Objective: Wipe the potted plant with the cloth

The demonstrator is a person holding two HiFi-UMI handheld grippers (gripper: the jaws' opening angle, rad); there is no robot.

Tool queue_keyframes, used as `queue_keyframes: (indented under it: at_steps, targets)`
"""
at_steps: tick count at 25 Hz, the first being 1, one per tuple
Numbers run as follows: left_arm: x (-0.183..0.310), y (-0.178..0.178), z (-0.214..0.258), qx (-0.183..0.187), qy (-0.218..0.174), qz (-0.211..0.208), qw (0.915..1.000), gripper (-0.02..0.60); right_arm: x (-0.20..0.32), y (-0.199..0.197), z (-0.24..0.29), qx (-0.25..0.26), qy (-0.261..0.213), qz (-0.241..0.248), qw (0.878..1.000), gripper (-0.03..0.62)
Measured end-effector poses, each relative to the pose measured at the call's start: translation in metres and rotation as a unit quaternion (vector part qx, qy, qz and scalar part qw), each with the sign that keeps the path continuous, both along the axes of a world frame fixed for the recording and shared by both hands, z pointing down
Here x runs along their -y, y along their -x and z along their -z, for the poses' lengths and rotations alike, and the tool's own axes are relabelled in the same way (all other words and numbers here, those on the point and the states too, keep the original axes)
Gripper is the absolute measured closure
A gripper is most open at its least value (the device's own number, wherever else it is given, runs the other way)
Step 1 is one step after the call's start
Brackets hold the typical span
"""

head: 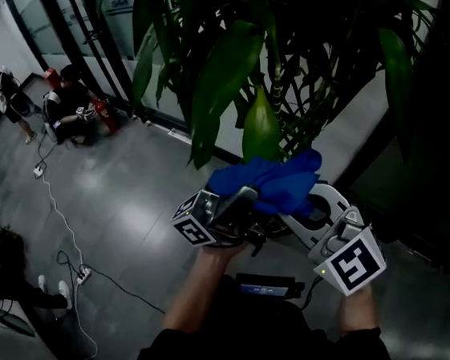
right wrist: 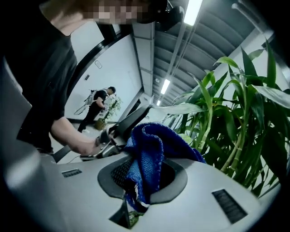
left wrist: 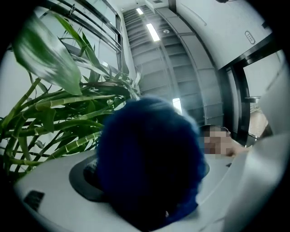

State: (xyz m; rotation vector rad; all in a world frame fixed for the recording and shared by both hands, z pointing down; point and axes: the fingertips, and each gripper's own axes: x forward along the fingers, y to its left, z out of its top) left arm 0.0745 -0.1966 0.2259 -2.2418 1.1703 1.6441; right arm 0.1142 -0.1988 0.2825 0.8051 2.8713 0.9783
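- Just above and ahead of both claws, the potted plant (head: pixel 221 79) spreads its broad green leaves and cane-like stems. Its pot is out of sight. No leaf looks to be under the cloth yet, so I judge the wiping proper has not begun and this is the readying step.
- Below it, one hanging leaf (head: pixel 261 127) ends just above the cloth. It is the handiest target. The next move likely calls for lifting the bundle up to it, with a flat face of cloth freed to slide along the blade while the leaf is steadied gently.
- Between the two claws, the blue cloth (head: pixel 270 182) sits bunched in a loose heap, near the leaf tip but apart from it.
- The right claw (right wrist: pixel 138 195) is clenched on a fold of the cloth. In the right gripper view the knitted edge runs down into the narrow gap between its jaws and is pinched there.
- The left claw (head: pixel 244 204) points into the same bundle. In the left gripper view the cloth is a blurred blue mass covering its jaws entirely, so I cannot tell whether it clamps the cloth or merely presses into it.
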Motion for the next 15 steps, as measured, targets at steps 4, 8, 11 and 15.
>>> queue_keyframes:
  at_steps: [4, 8, 11, 15]
  targets:
    - [0.001, -0.001, -0.004, 0.004, 0.006, 0.006, 1.0, 0.156, 0.009, -0.025, -0.015, -0.03, -0.002, 0.006, 1.0, 0.517]
    - [-0.001, -0.008, -0.012, 0.003, 0.006, 0.007, 0.9999, 0.156, 0.029, -0.055, 0.032, 0.034, 0.116, 0.014, 0.993, 0.517]
    - [0.0, -0.012, -0.014, 0.002, 0.009, 0.004, 0.9999, 0.156, 0.05, -0.071, 0.096, 0.149, 0.2, 0.014, 0.968, 0.517]
    - [0.002, -0.016, -0.013, -0.007, 0.001, -0.005, 1.0, 0.156, 0.065, -0.059, 0.161, 0.262, 0.227, -0.002, 0.938, 0.517]
